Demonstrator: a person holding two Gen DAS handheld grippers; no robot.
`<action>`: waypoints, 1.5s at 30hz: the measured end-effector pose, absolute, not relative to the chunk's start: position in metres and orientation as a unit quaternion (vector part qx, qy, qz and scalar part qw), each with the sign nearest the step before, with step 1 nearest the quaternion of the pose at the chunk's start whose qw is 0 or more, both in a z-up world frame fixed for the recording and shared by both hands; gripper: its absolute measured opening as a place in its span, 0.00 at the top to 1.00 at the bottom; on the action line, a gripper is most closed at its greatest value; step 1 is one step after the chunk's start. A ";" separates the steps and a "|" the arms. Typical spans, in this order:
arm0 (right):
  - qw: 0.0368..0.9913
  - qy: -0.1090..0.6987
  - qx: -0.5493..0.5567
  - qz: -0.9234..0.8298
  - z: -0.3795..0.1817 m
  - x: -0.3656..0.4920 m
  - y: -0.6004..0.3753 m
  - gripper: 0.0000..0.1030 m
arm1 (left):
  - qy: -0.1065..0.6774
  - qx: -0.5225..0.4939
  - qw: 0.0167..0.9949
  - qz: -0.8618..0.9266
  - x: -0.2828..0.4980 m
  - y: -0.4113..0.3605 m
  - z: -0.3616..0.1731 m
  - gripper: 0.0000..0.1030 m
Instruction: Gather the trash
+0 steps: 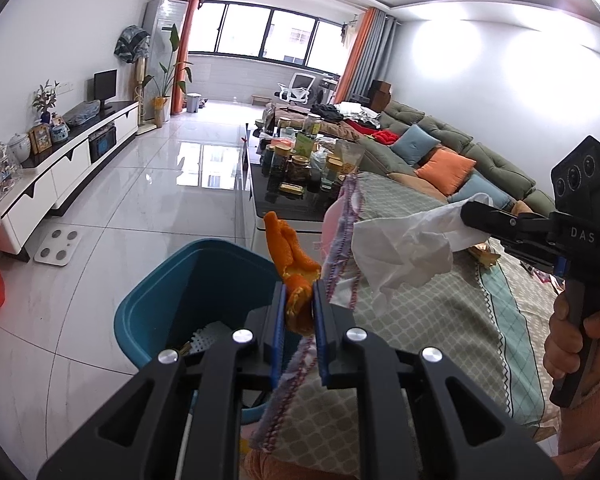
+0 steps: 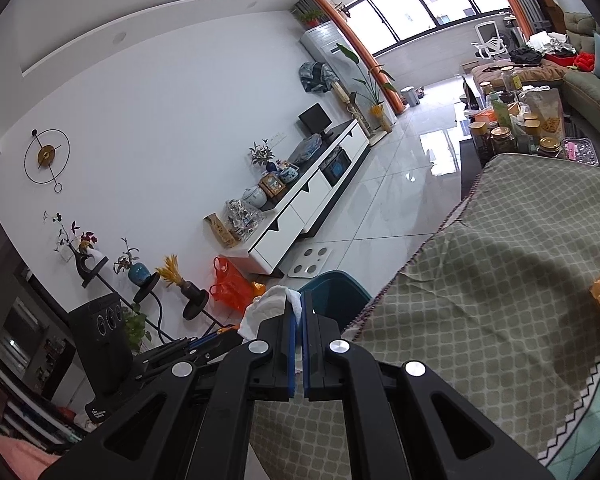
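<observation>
In my left wrist view the left tool [image 1: 299,300] pinches a piece of orange peel [image 1: 290,256] just above the rim of the teal bin [image 1: 156,300], which stands on the tiled floor beside the cloth-covered bench [image 1: 440,312]. Only this view shows the bin's inside and the hand [image 1: 576,340] gripping the right tool [image 1: 466,214], whose jaws clamp a crumpled white tissue [image 1: 404,256]. My right wrist view shows the tissue [image 2: 270,306] mostly hidden behind the pressed-together fingers, and an orange plastic bag [image 2: 230,284] by the wall.
</observation>
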State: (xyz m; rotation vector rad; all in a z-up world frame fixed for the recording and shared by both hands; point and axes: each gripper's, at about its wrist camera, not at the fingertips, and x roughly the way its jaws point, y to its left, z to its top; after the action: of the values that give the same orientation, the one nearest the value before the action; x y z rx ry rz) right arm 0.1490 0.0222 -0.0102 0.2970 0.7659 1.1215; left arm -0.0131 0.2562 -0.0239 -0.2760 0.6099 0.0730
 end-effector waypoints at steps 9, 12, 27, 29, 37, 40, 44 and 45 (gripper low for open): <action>0.761 0.359 0.131 0.524 -0.013 0.149 0.039 0.97 | 0.302 -0.139 0.942 0.046 -0.013 0.261 -0.028 0.86; 0.759 0.363 0.130 0.525 -0.015 0.151 0.045 0.97 | 0.303 -0.140 0.941 0.049 -0.013 0.263 -0.028 0.86; 0.755 0.380 0.113 0.523 -0.024 0.154 0.073 0.97 | 0.318 -0.150 0.934 0.068 -0.007 0.276 -0.044 0.86; 0.754 0.383 0.112 0.522 -0.026 0.154 0.078 0.97 | 0.320 -0.151 0.933 0.070 -0.006 0.278 -0.046 0.86; 0.753 0.393 0.104 0.518 -0.032 0.154 0.091 0.97 | 0.333 -0.153 0.927 0.076 0.001 0.283 -0.056 0.86; 0.751 0.399 0.099 0.517 -0.034 0.153 0.097 0.97 | 0.338 -0.155 0.925 0.079 0.004 0.284 -0.059 0.86; 0.749 0.405 0.092 0.516 -0.038 0.153 0.103 0.97 | 0.344 -0.157 0.922 0.081 0.010 0.285 -0.063 0.86; 0.749 0.406 0.090 0.516 -0.039 0.153 0.105 0.97 | 0.345 -0.157 0.922 0.082 0.011 0.285 -0.064 0.86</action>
State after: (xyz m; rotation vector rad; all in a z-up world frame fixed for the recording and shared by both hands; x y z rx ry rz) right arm 0.1533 0.1049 -0.0388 0.1976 0.8882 1.1271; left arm 0.0113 0.2853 -0.0640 -0.3229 0.7082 0.1681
